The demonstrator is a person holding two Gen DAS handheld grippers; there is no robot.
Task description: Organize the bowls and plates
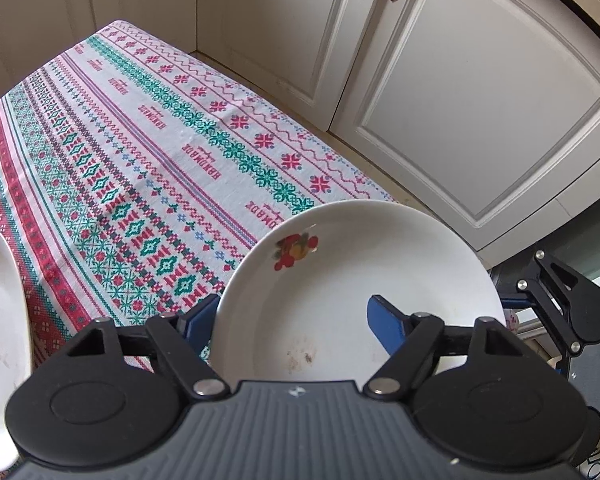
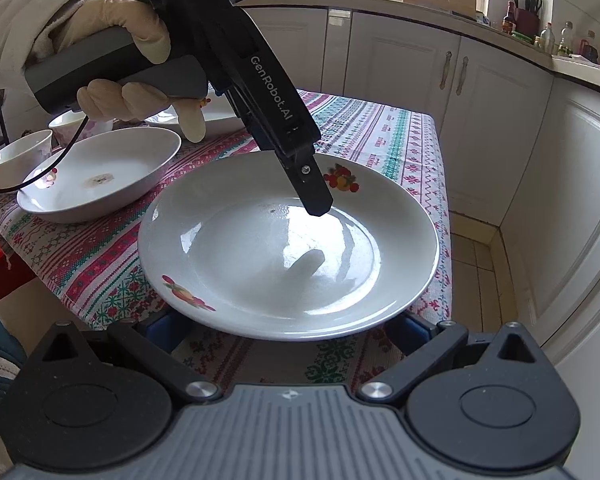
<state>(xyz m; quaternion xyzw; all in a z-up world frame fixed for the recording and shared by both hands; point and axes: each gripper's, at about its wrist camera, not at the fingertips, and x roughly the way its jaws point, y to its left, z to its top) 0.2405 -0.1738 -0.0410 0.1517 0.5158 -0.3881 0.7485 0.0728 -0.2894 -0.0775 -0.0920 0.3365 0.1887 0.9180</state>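
White-glazed, with two fruit decals showing on its rim, the plate (image 2: 288, 248) is sitting at the near corner of the table (image 2: 400, 136), whose woven cloth is repeating the word "HANDMADE" in red. The left gripper (image 1: 292, 316) is showing "GenRobot.AI" along its side, with "Data Acquisition System" in small print higher up; a glove (image 2: 140, 28) is wrapping its handle. Its jaws are standing wide apart, one blue finger outside the plate's rim and the other over the well; whether either is touching the glaze is unclear. The right gripper (image 2: 284, 332) is gaping too, both fingers mostly disappearing beneath the plate's near rim. Three plates are showing in all: this one, a second plate (image 2: 100, 172) to its left, and a third plate (image 2: 220, 116) largely hiding behind the glove. Two cups (image 2: 20, 160) are standing beyond, the farther one half covered.
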